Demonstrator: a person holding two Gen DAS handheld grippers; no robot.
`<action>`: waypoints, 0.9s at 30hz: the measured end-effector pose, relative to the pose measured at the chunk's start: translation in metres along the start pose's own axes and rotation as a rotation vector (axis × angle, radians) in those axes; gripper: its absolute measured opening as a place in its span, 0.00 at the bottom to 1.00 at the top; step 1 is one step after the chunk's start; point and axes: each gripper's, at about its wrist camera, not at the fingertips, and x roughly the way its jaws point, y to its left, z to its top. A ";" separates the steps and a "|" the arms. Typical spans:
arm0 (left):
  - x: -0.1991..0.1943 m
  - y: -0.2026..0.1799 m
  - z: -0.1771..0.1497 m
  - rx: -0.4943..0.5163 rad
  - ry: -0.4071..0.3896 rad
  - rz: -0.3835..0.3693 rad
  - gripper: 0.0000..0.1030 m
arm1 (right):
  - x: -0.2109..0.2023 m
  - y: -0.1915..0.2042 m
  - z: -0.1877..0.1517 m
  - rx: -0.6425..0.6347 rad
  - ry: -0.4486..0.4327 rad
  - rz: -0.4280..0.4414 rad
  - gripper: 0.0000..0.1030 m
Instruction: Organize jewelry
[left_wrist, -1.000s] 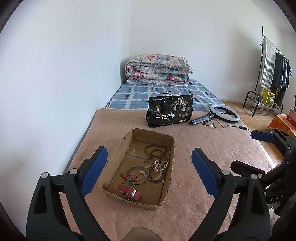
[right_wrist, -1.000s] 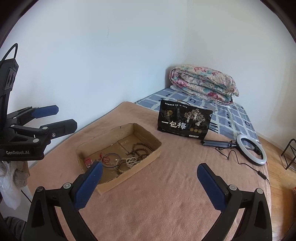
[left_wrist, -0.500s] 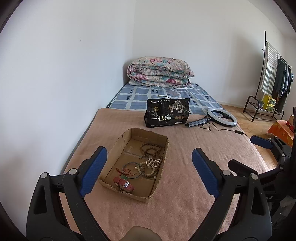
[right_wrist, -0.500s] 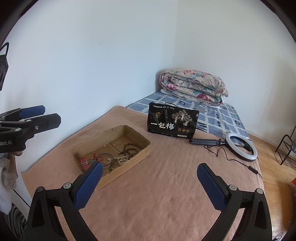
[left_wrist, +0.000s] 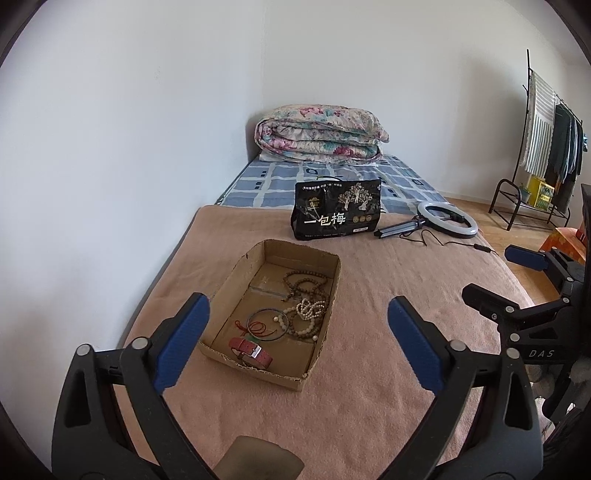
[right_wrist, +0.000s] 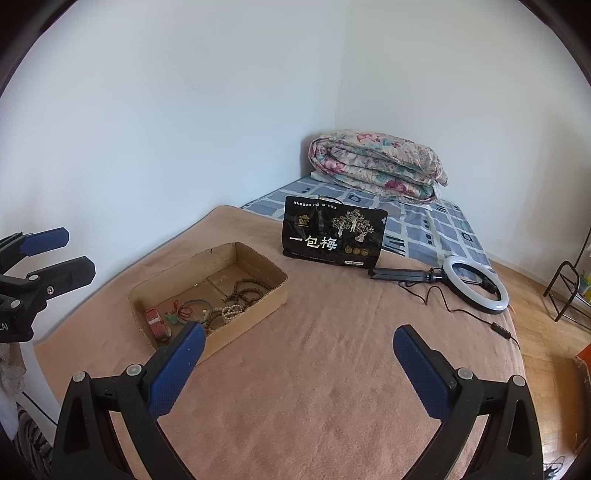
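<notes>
Both tongs (left_wrist: 295, 328) (right_wrist: 299, 354) gape empty; black bag (left_wrist: 337, 215) reads "一包梅" behind the jewelry box (left_wrist: 236, 277).

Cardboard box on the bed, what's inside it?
The cardboard box holds brown bead strands, pale beads, a thin bangle, red cord and a red strap. Anything beneath the tangle is hidden.

My fingers (left_wrist: 186, 339) wear blue pads on black frames. The blanket (left_wrist: 369, 387) is plain pinkish tan, the box (left_wrist: 236, 277) brown, the bag (left_wrist: 336, 214) black with white characters, the sheet (left_wrist: 273, 181) blue-and-white checked, the quilt (left_wrist: 321, 133) floral, the strap (left_wrist: 251, 349) red.
</notes>
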 end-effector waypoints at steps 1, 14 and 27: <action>0.001 0.000 0.000 -0.002 -0.002 0.005 1.00 | 0.001 0.000 0.000 0.003 0.001 0.000 1.00; 0.006 0.010 -0.001 -0.045 0.001 0.052 1.00 | 0.007 0.003 -0.001 -0.004 0.013 0.012 1.00; 0.008 0.006 -0.002 -0.026 0.020 0.065 1.00 | 0.009 0.003 -0.002 -0.007 0.016 0.012 1.00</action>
